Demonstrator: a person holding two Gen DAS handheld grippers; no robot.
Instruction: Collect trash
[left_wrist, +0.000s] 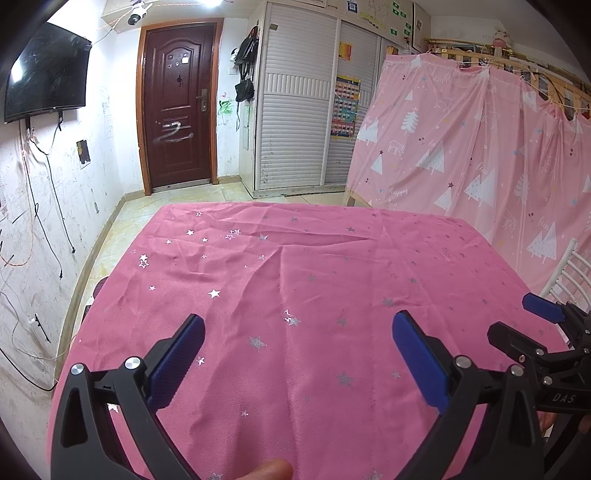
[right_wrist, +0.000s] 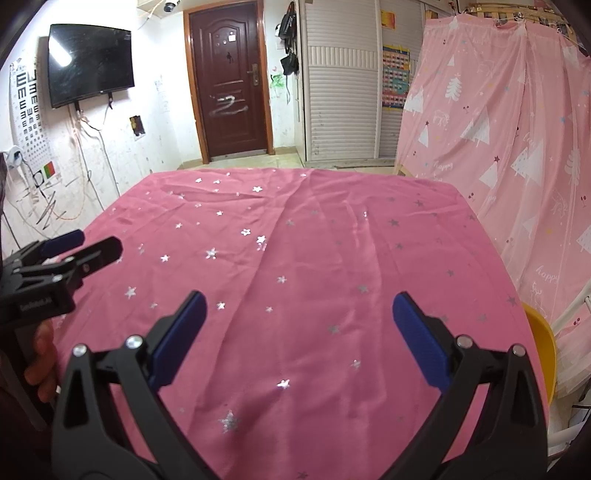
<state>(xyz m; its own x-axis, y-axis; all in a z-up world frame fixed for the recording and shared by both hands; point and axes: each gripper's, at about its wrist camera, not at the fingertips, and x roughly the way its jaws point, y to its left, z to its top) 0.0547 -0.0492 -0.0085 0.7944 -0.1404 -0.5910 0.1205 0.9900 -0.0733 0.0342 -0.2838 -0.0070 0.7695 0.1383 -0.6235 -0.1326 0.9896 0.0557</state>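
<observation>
A table under a pink star-print cloth (left_wrist: 295, 280) fills both views (right_wrist: 295, 251). I see no trash on it in either view. My left gripper (left_wrist: 299, 325) is open and empty, held above the near part of the cloth. My right gripper (right_wrist: 299, 306) is open and empty, also above the near part. The right gripper shows at the right edge of the left wrist view (left_wrist: 532, 328), and the left gripper shows at the left edge of the right wrist view (right_wrist: 74, 251). Both sit side by side.
A yellow round container (right_wrist: 543, 350) sits just off the table's right edge, beside a white chair (left_wrist: 569, 280). A pink tree-print curtain (left_wrist: 480, 147) hangs at the right. Beyond are a brown door (left_wrist: 177, 107), white wardrobe (left_wrist: 295, 110) and wall TV (left_wrist: 44, 74).
</observation>
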